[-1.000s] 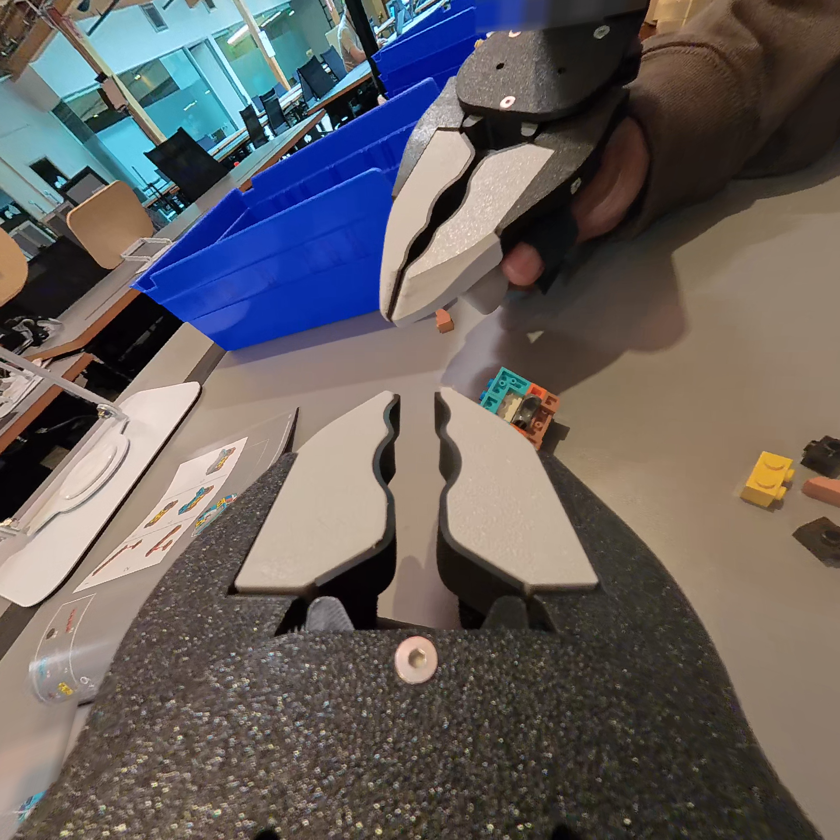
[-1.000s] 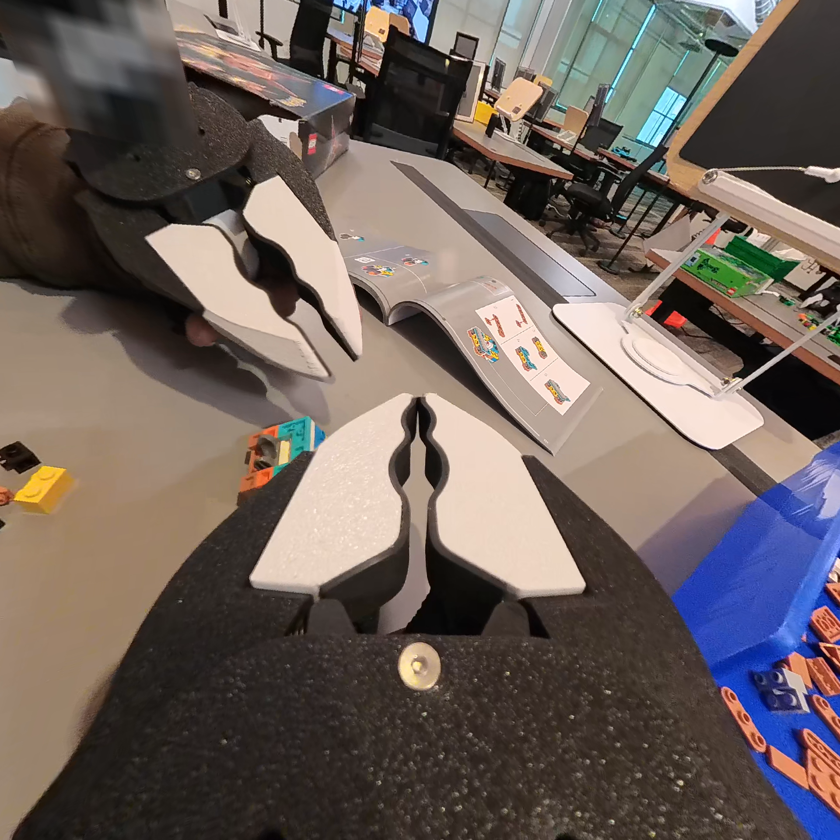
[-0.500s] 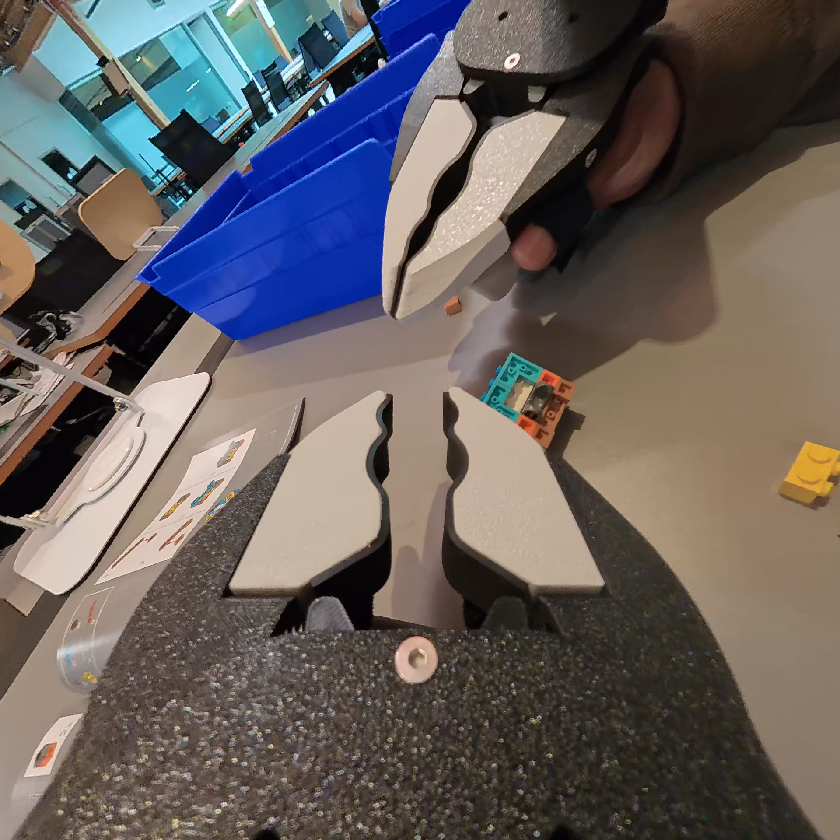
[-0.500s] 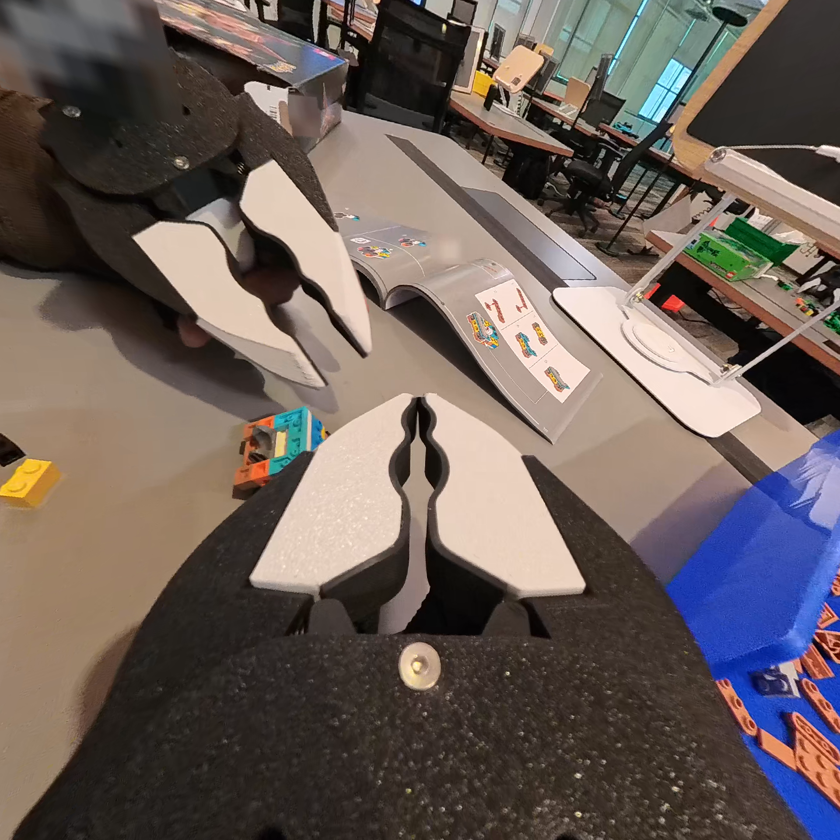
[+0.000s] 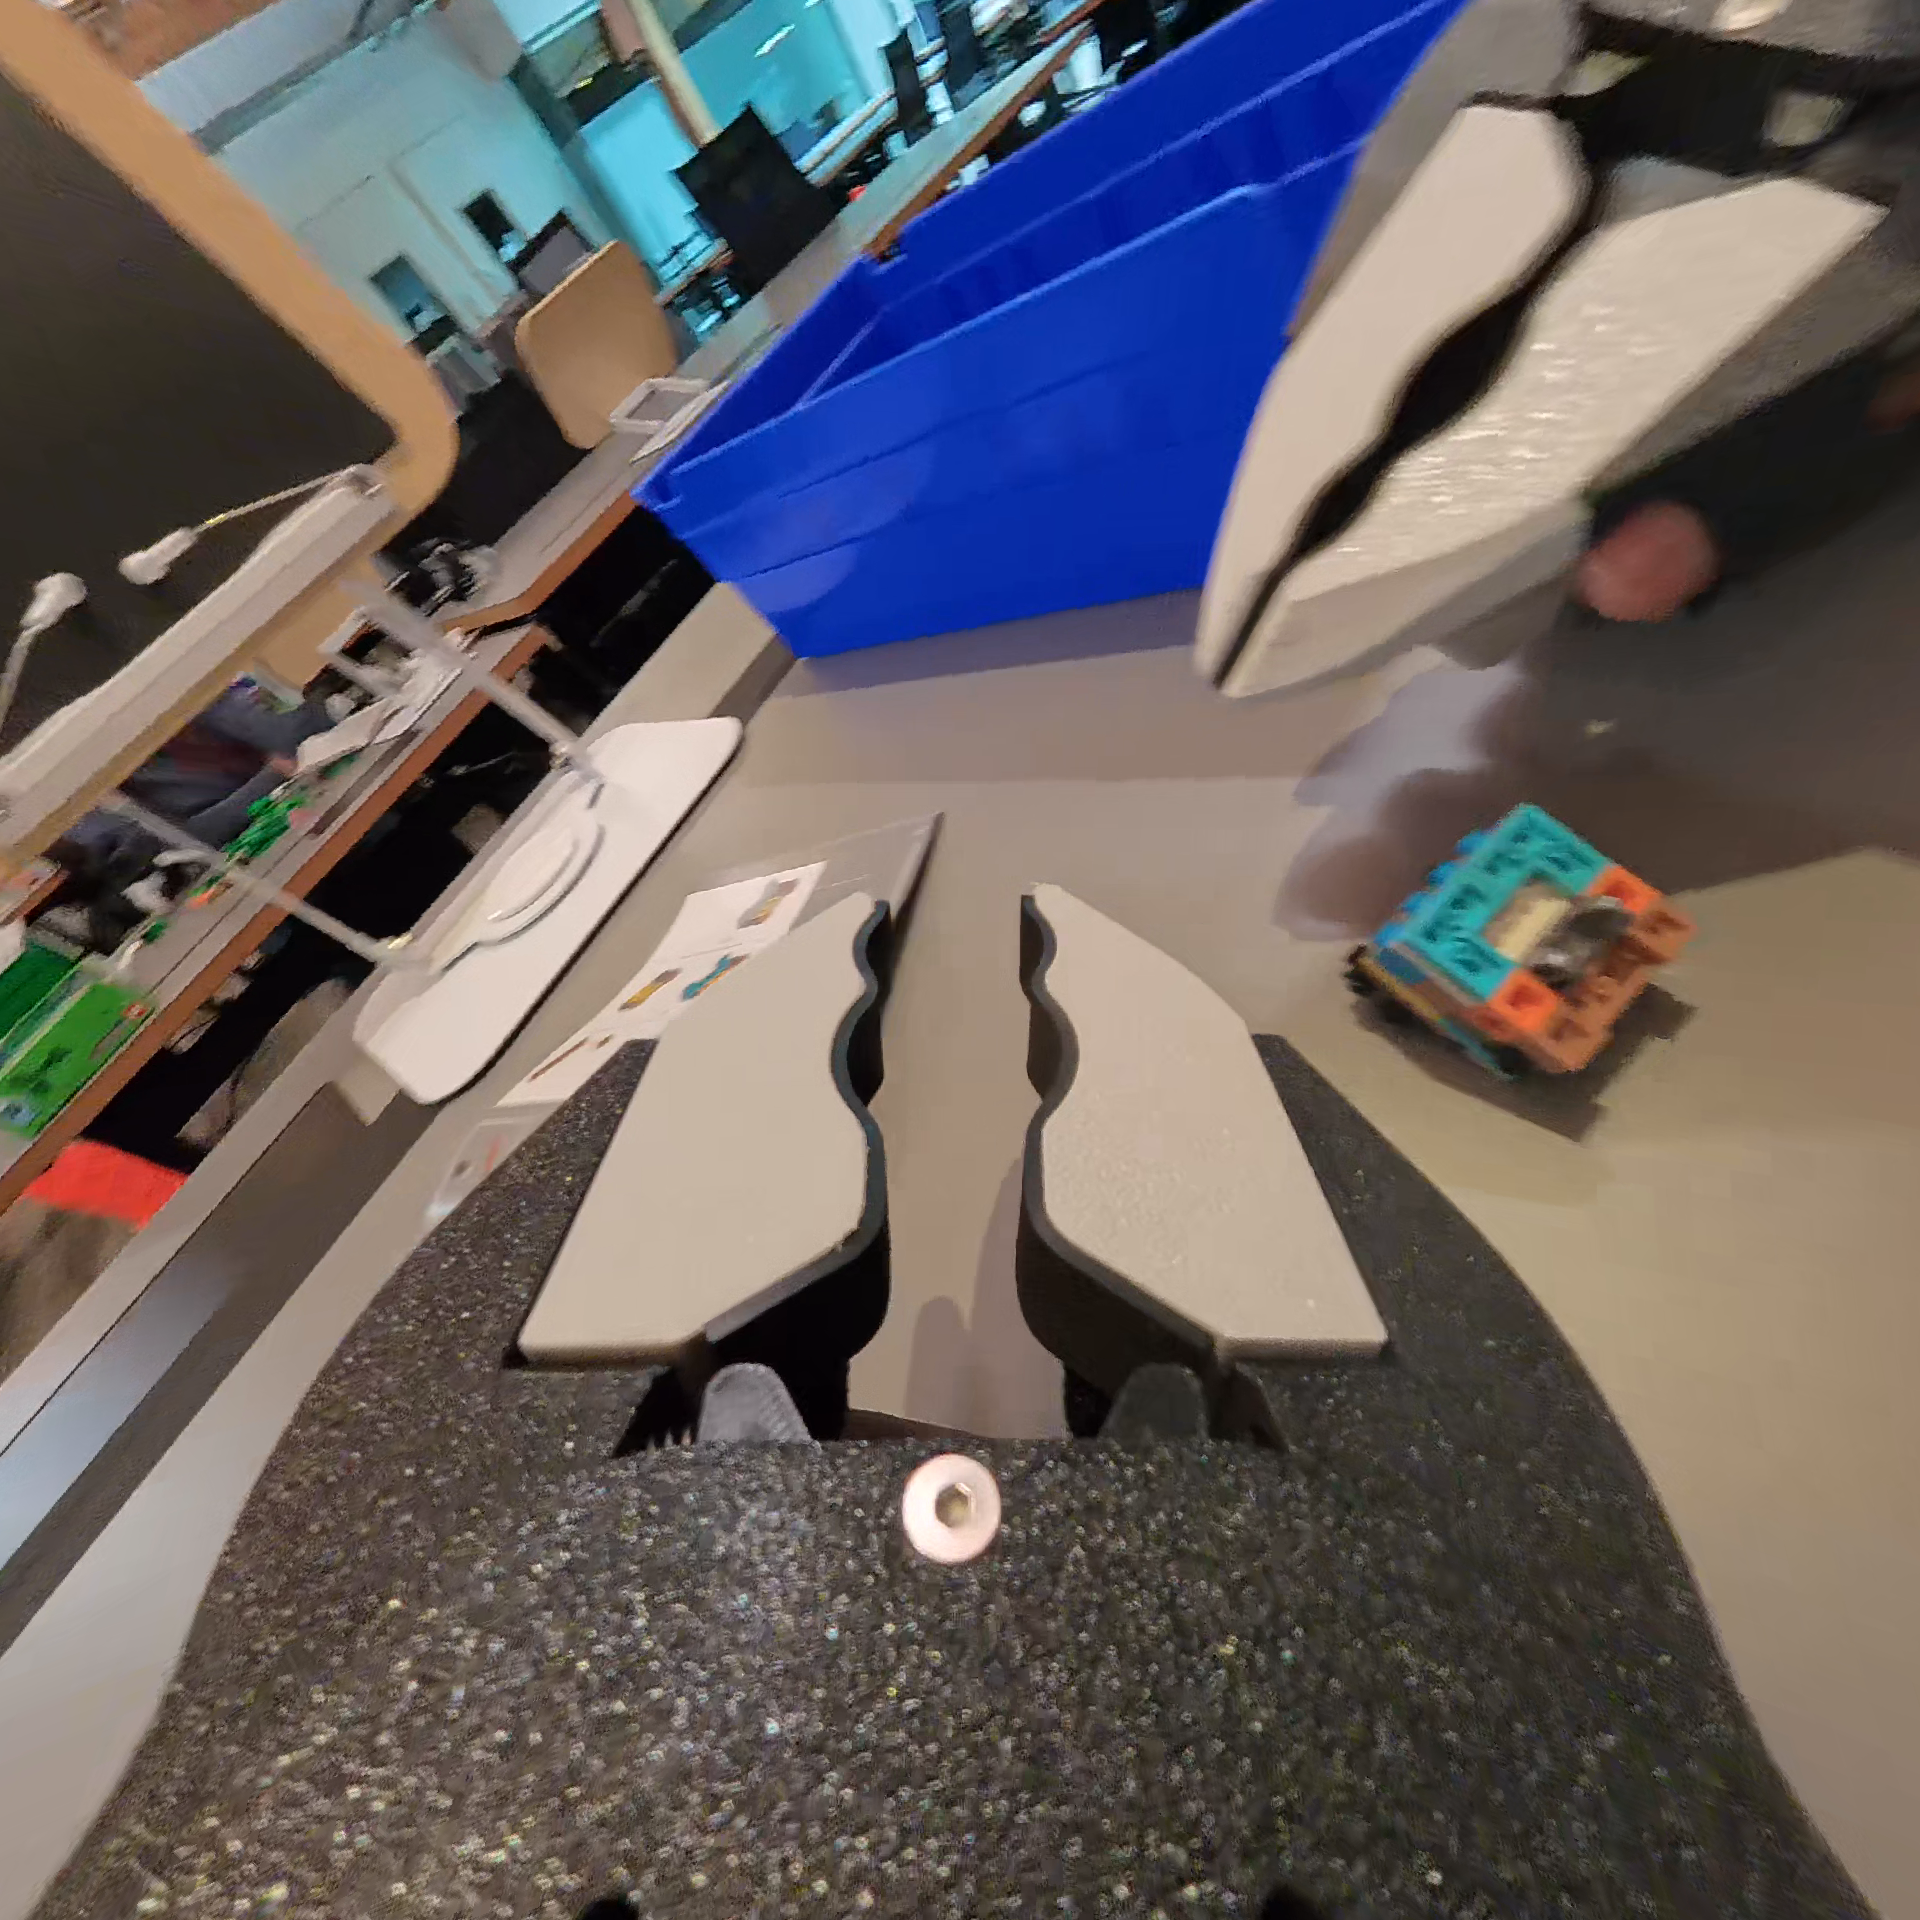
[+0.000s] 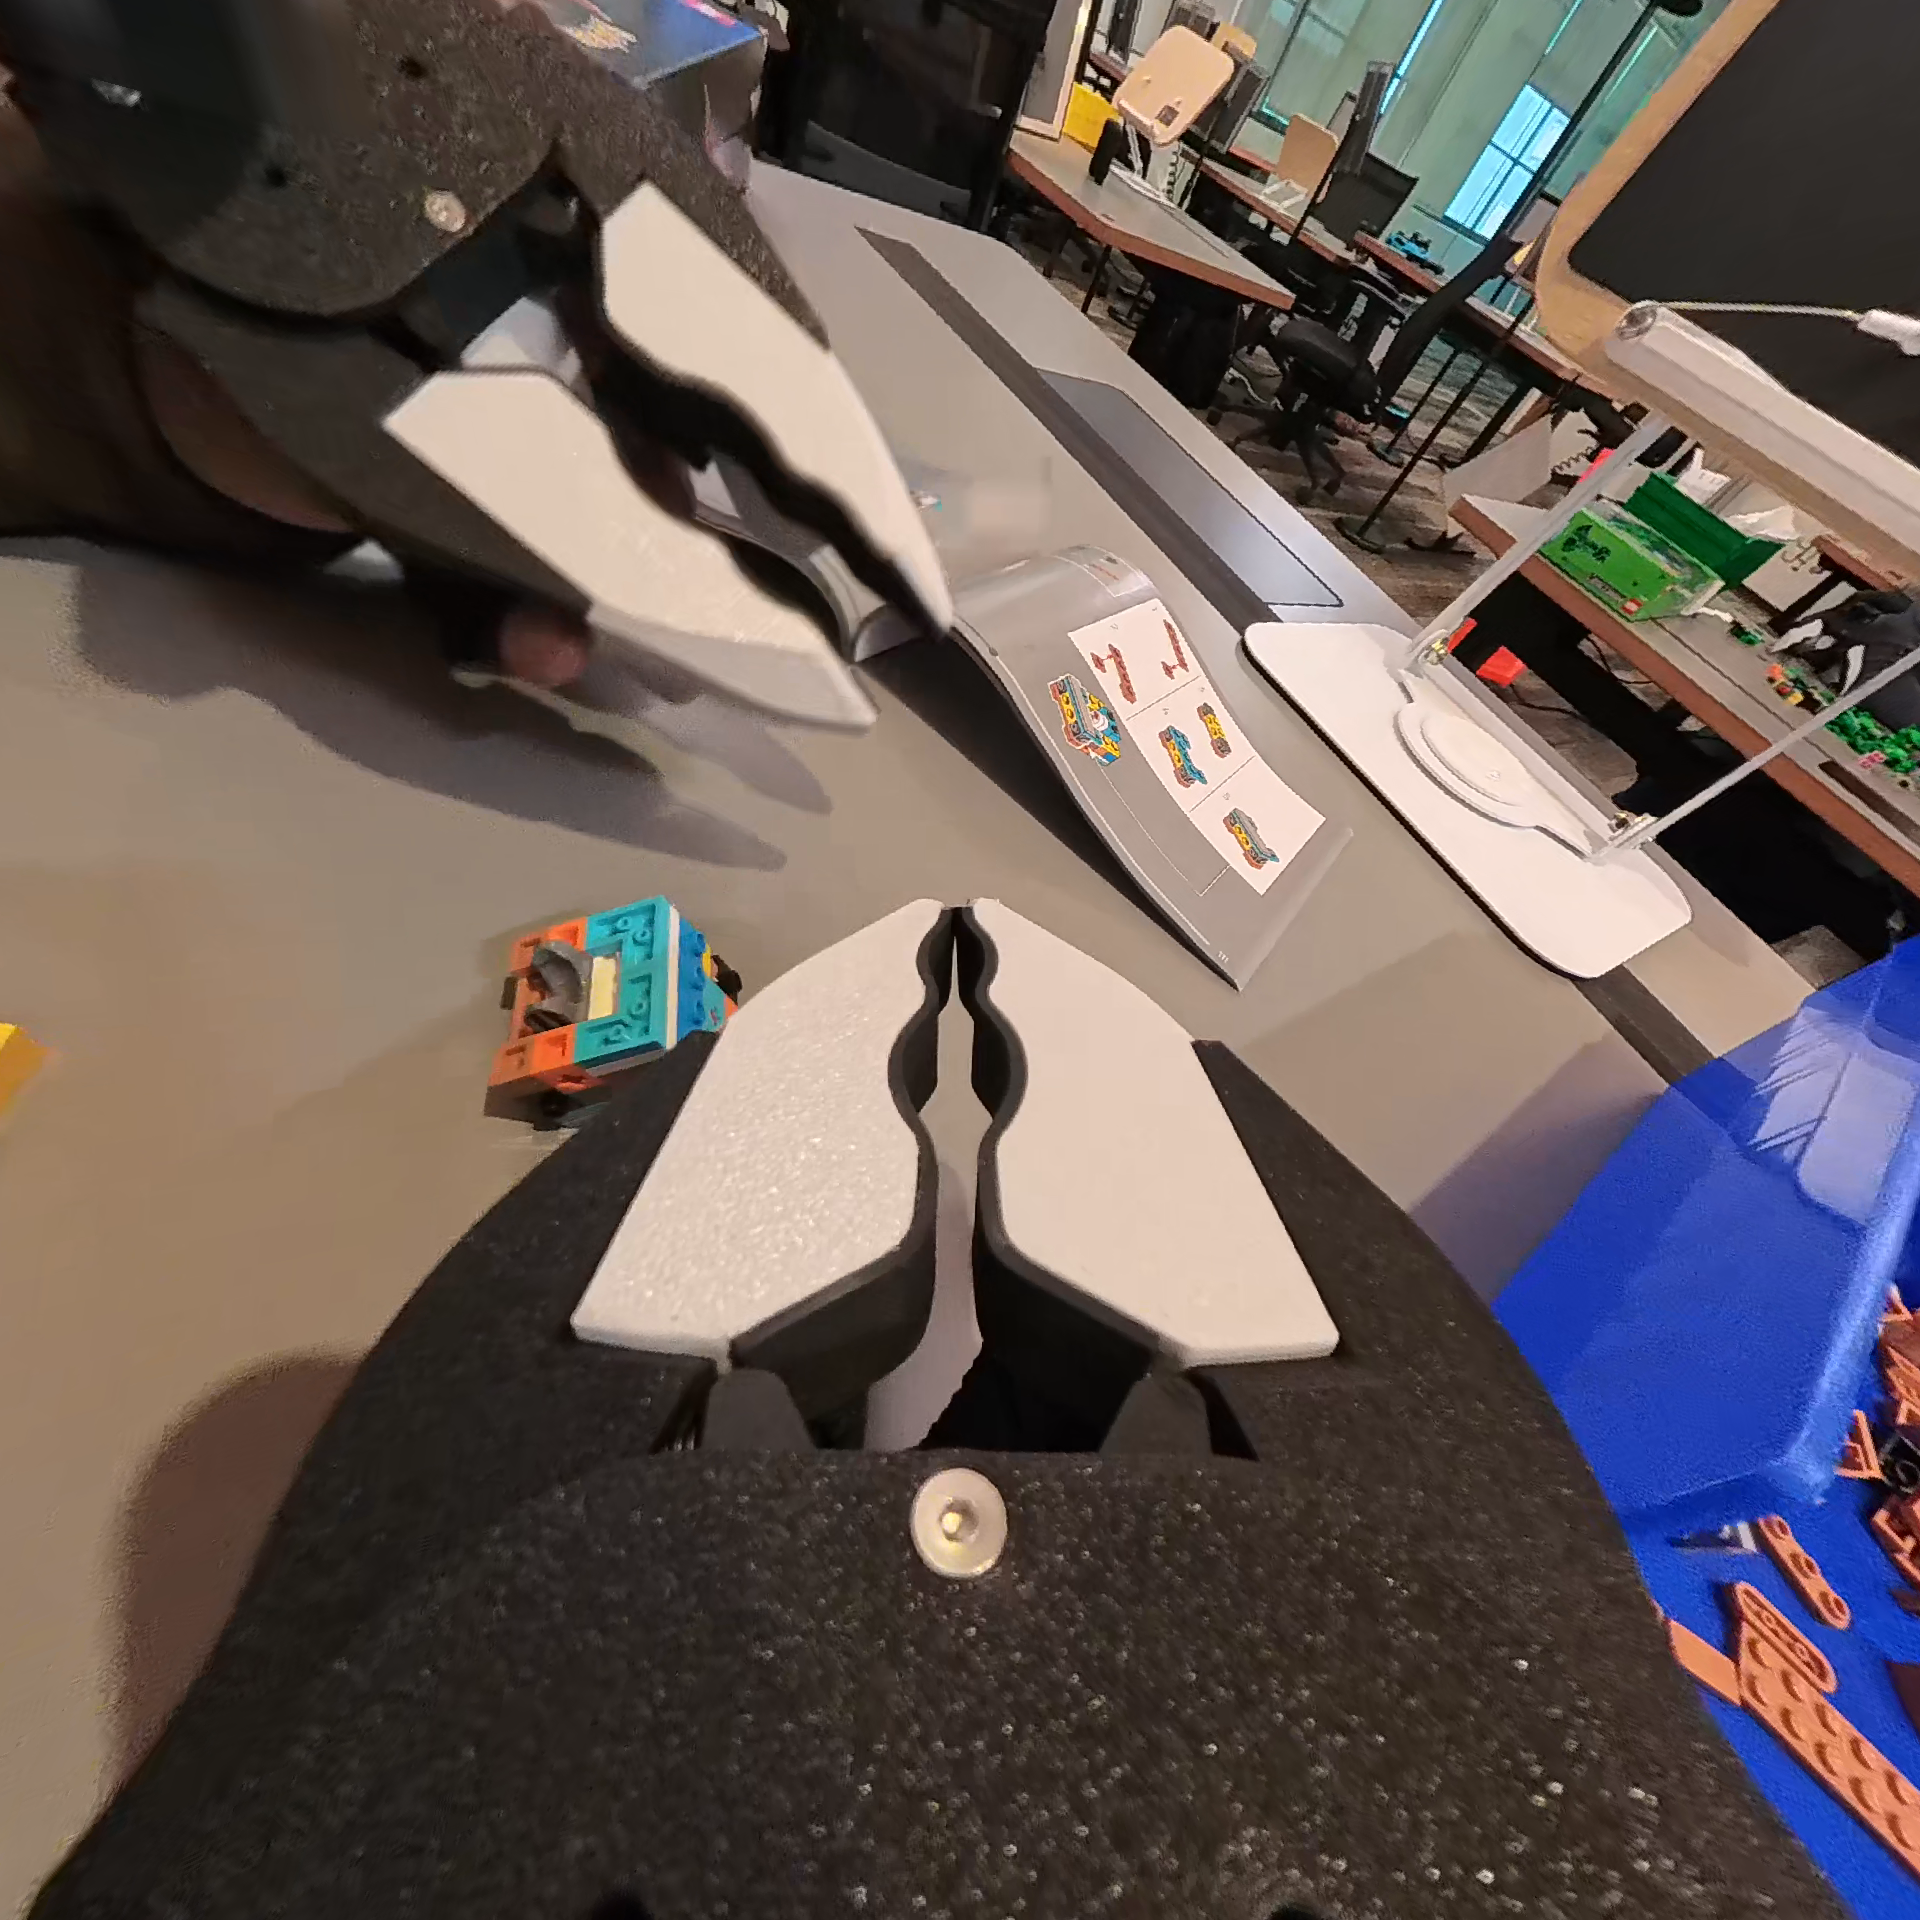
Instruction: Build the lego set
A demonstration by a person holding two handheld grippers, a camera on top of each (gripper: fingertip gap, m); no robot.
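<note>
A small teal, orange and blue lego build (image 5: 1517, 935) sits on the grey table (image 5: 1714, 1299); it also shows in the right wrist view (image 6: 603, 997). My left gripper (image 5: 956, 902) is open and empty, low over the table, left of the build. In the right wrist view it (image 6: 902, 670) hangs above the table behind the build. My right gripper (image 6: 956, 912) is shut with nothing visible between its tips, just right of the build. In the left wrist view it (image 5: 1224, 675) hovers above and behind the build.
An open instruction booklet (image 6: 1174, 727) lies beyond the build, with a white lamp base (image 6: 1475, 758) past it. Blue bins (image 5: 987, 447) stand at the far edge; one (image 6: 1714, 1247) holds several brown plates (image 6: 1787, 1683). A yellow brick (image 6: 16, 1049) lies at the left. Spacing between my two grippers at the tips: around 7 centimeters. Both grippers' tips are roughly 15 centimeters from the yellow brick (image 6: 16, 1049).
My left gripper has swung left and opened a little wider, so the build now lies to its right. My right gripper stays shut and has come lower, nearer the build.
</note>
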